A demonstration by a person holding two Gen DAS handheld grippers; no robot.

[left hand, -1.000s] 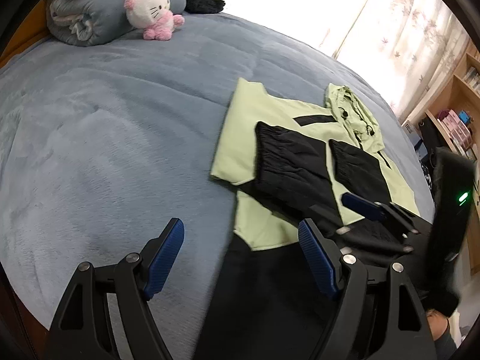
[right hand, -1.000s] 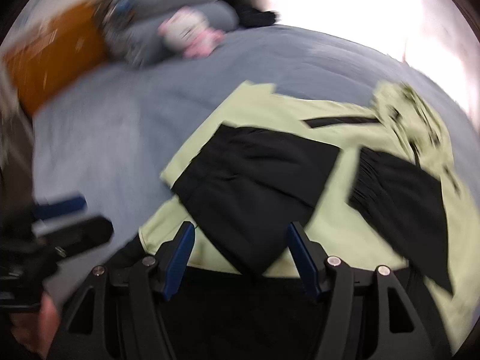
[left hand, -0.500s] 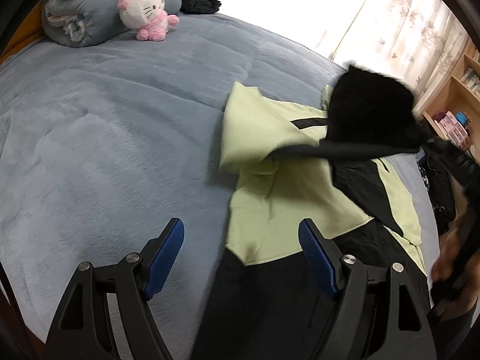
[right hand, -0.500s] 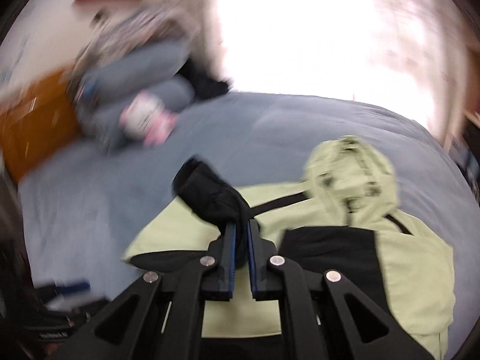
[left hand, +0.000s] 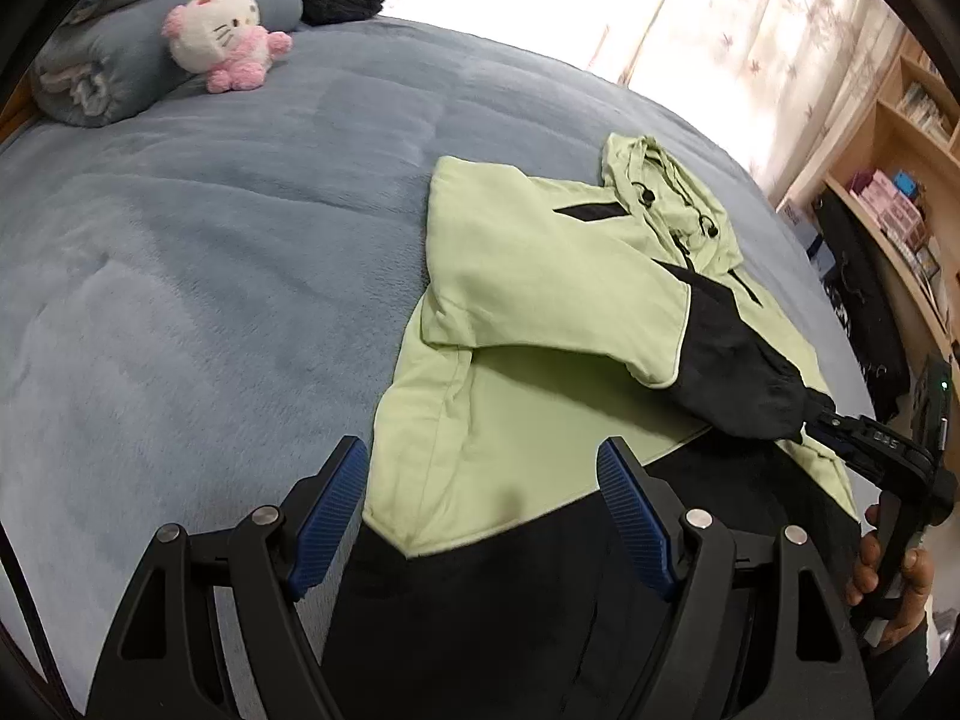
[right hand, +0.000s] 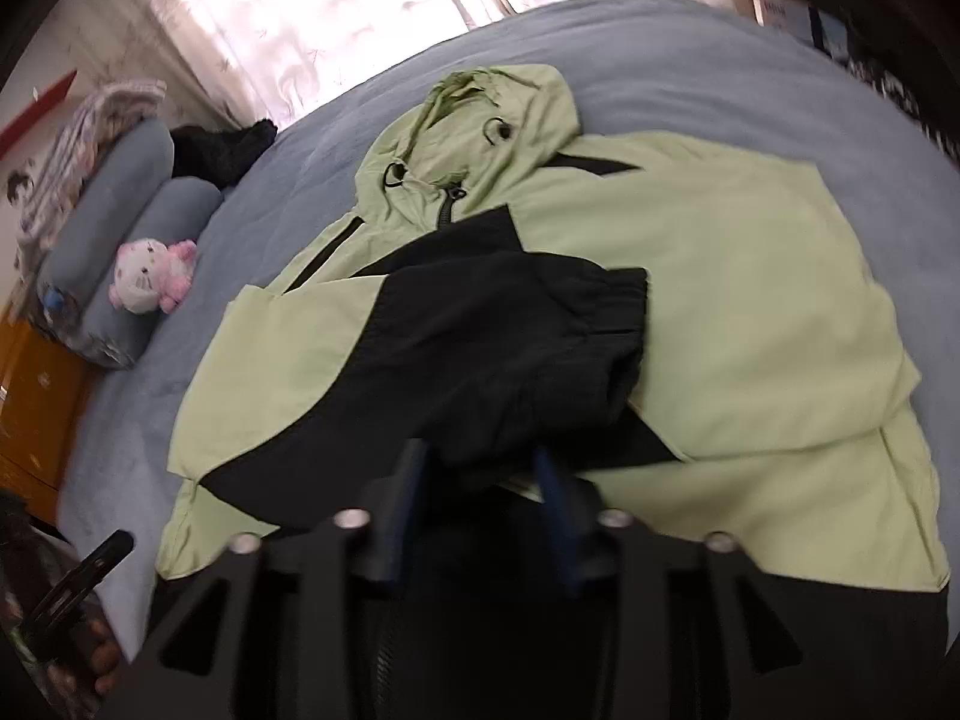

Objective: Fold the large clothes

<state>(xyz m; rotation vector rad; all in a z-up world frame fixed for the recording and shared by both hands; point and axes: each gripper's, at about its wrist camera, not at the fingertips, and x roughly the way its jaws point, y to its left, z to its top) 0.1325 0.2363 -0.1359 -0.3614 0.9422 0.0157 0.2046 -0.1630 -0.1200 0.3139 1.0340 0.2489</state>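
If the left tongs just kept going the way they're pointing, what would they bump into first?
Probably the jacket: the open left tongs point down at its light green lower part, near the black hem. Depth is hard to judge.

Matt woven jacket (left hand: 540,276) on plush fleece blanket (left hand: 210,252)

A home bedroom. Wide bed (left hand: 180,276) under a plush blue-grey cover, filling most of both views. Rolled grey bolsters (right hand: 138,180) and a pink-and-white cat plush toy (left hand: 225,36) at its head end, beside an orange wooden headboard (right hand: 30,396). Sheer curtains (left hand: 768,18) with a leaf print, backlit by daylight, along the far edge. Wooden shelving (left hand: 900,180) with books and small boxes past the bed's right edge.
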